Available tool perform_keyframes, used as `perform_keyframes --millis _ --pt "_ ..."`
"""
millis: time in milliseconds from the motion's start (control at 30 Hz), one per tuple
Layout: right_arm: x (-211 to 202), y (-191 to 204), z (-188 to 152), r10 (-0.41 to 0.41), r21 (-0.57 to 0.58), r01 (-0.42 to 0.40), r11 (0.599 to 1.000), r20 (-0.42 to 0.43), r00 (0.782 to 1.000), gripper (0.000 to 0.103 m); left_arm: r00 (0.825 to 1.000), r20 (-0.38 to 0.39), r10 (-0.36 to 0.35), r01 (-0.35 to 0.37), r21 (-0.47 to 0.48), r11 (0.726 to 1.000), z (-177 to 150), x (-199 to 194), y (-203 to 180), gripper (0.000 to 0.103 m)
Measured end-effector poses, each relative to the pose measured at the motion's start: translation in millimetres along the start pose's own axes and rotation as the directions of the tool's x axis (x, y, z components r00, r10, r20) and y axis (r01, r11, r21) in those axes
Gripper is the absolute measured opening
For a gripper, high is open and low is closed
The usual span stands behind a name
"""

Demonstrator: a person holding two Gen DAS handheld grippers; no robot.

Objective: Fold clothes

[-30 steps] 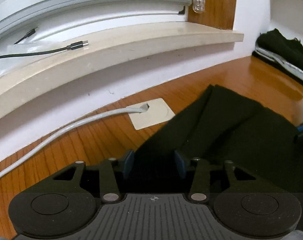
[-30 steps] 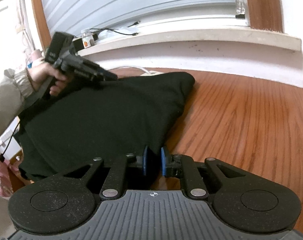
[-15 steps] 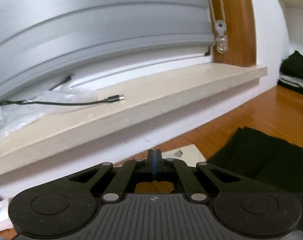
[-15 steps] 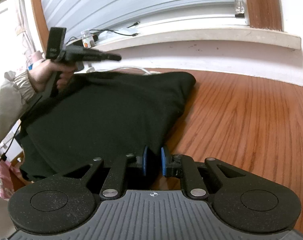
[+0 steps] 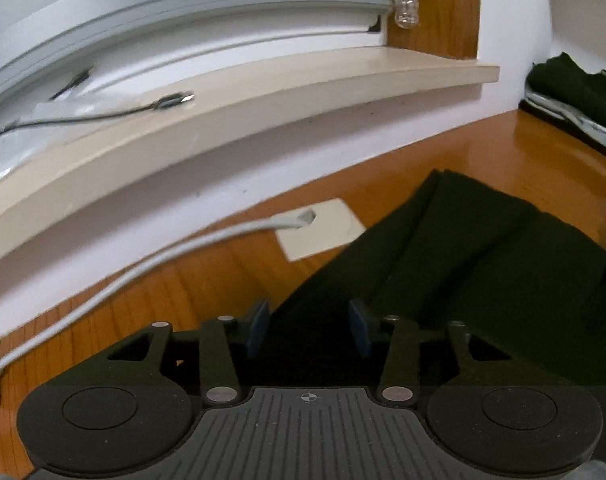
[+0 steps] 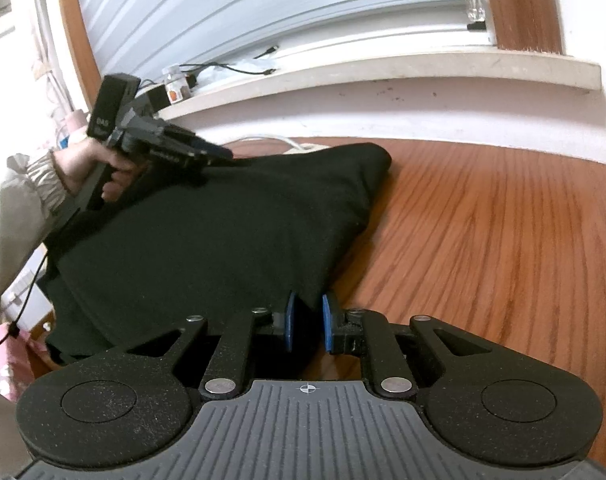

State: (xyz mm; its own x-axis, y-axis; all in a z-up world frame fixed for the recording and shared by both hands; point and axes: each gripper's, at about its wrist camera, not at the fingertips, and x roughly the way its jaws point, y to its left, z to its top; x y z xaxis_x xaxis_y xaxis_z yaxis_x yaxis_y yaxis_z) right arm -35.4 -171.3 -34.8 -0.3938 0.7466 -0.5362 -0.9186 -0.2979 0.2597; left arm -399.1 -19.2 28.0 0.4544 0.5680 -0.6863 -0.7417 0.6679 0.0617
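Wood table (image 6: 483,240) carries the black garment (image 6: 223,240). Right tool (image 6: 307,322) pinches its near corner, grip point partly hidden. Left tool (image 5: 309,326), jaws just reopened, straddles the far edge, contact unclear. Windowsill (image 5: 263,92) behind.

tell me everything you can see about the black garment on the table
The black garment is soft, matte, knit-looking cloth, lying mostly flat on the wooden table in layered folds. Its far corner is rounded and reaches a white cable near the wall. The right gripper pinches its near edge between blue pads. The left gripper, whose jaws have just been opening, stands open over the opposite side with cloth between its pads. No print or label shows.
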Motion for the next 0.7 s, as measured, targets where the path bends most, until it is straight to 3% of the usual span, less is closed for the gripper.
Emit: perform_keyframes --millis 33,100,333,533,600,700 --pt "0 0 0 0.0 0.001 0.0 1.0 0.0 1.0 0.015 1.0 0.008 0.002 -0.001 -0.004 1.0 -2 -2 1 0.021" --pt "0 0 0 -0.001 0.0 0.001 1.0 0.001 1.0 0.015 0.999 0.041 0.007 -0.008 0.006 1.0 -5 -8 0 0.001" --pt "0 0 0 -0.004 0.001 0.004 1.0 0.003 1.0 0.015 0.976 0.204 0.071 -0.073 0.005 0.997 0 -30 -7 0.001" --pt "-1 2 0 -0.008 -0.002 0.008 1.0 0.003 1.0 0.015 0.989 0.076 0.124 -0.125 -0.001 0.992 -2 3 -5 0.001" --pt "-1 2 0 -0.009 -0.001 0.009 1.0 0.004 1.0 0.015 0.987 0.069 0.145 -0.144 -0.02 0.989 0 3 -3 0.003" --pt "-1 1 0 -0.001 0.005 0.001 1.0 0.002 1.0 0.017 0.987 0.102 0.123 -0.117 -0.059 0.991 8 -6 -1 0.015"
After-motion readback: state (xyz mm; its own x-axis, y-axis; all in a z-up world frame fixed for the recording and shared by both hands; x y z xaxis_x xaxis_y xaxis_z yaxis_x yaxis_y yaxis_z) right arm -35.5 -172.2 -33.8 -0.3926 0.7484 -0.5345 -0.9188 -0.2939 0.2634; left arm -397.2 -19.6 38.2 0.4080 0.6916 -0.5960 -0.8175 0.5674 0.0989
